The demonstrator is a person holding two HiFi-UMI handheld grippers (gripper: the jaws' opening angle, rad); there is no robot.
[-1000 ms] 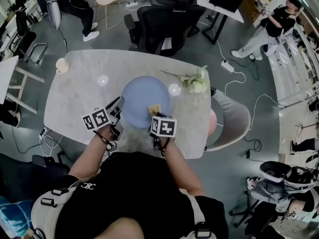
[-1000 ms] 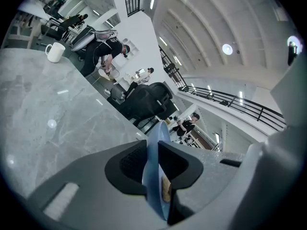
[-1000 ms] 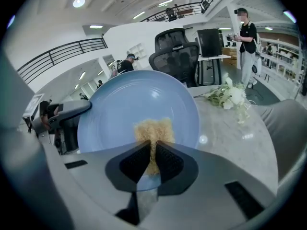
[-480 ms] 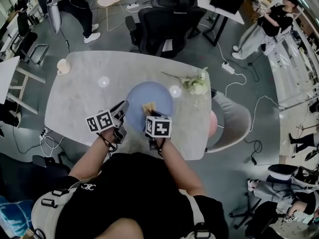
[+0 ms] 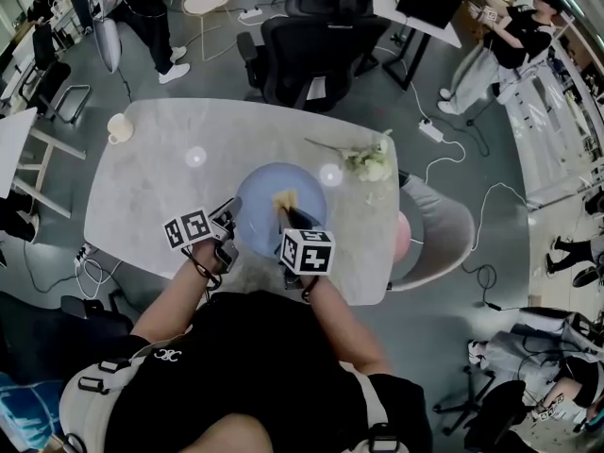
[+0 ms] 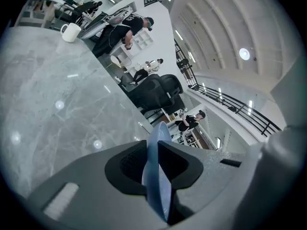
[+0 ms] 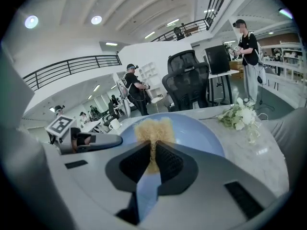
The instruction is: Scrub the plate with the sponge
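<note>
The head camera sits above the person and faces steeply down, taking in the whole worktop (image 5: 142,187) and the floor around it. The camera on the left hand-held gripper (image 5: 225,221) sits close behind its jaws, tilted, and looks low across the worktop toward the mug (image 6: 71,31) at the far left. The one on the right hand-held gripper (image 5: 288,213) looks closely over the plate (image 7: 192,128) toward the far side; all three views share the plate and the black chair (image 7: 187,78).
</note>
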